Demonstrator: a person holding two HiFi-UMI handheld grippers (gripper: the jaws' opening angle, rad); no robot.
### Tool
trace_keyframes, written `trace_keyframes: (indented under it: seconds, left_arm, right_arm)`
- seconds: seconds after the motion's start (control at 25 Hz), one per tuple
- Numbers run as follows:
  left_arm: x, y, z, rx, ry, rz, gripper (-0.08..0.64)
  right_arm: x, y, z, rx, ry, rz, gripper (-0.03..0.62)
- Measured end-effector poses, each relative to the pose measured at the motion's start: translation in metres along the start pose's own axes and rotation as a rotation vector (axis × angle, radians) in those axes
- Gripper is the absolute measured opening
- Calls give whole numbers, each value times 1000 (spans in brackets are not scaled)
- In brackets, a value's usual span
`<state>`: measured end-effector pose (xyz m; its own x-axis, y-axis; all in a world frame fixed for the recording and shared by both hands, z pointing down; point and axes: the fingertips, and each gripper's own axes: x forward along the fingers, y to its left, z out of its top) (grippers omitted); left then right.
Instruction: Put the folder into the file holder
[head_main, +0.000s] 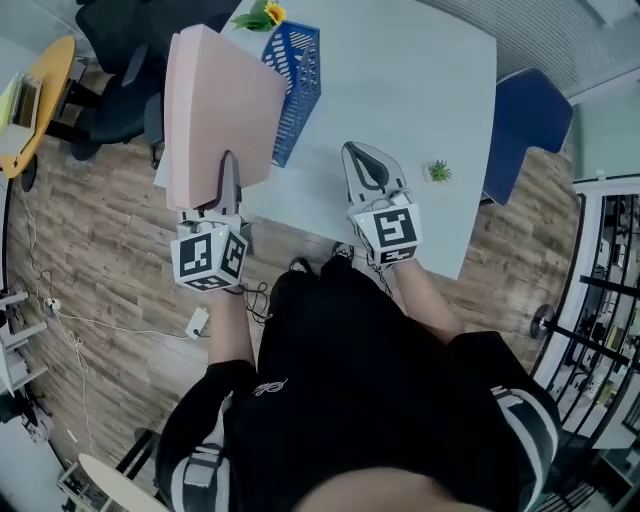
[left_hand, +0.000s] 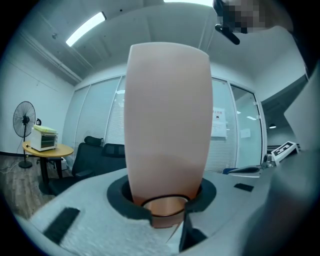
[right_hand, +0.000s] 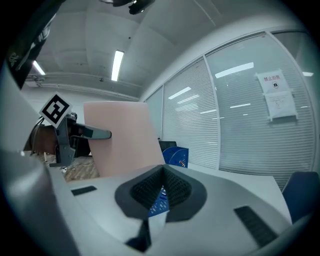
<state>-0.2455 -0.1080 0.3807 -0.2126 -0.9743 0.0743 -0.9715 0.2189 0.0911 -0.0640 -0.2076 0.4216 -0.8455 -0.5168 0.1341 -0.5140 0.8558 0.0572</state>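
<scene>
The left tool (head_main: 228, 165) (left_hand: 165, 206) was clenched on the lower edge of a flat, pale pink card folder (head_main: 215, 110) (left_hand: 167, 115), its jaws pressing the sheet from both sides. The folder stood on end in the air above the near left corner of the pale grey tabletop (head_main: 410, 90), with part of it hanging out over the wood-plank floor (head_main: 100, 250). It was outside the blue perforated plastic file holder (head_main: 300, 80) (right_hand: 176, 155), just to that holder's left, and in the head view its right edge covered part of the holder's side. Whether the two touched could not be told.

The right tool (head_main: 352, 150) (right_hand: 161, 172) hovered over the near edge of the tabletop, well apart from the folder, jaws closed together at the tips with nothing gripped. Through the slit between its jaws a strip of the file holder showed, and the pink folder (right_hand: 122, 140) rose to its left.

A small green potted plant (head_main: 438, 172) sat on the tabletop near the right tool. A yellow flower (head_main: 268, 14) stood behind the file holder. A blue chair (head_main: 525, 125) stood at the tabletop's right side, and a black office chair (head_main: 125, 60) off its left.
</scene>
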Motion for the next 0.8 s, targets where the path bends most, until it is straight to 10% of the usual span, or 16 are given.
trace_keyframes:
  seconds: [0.8]
  left_arm:
    - [50, -10, 10, 50, -63, -58, 130]
  right_arm:
    - [22, -23, -3, 5, 6, 30, 5]
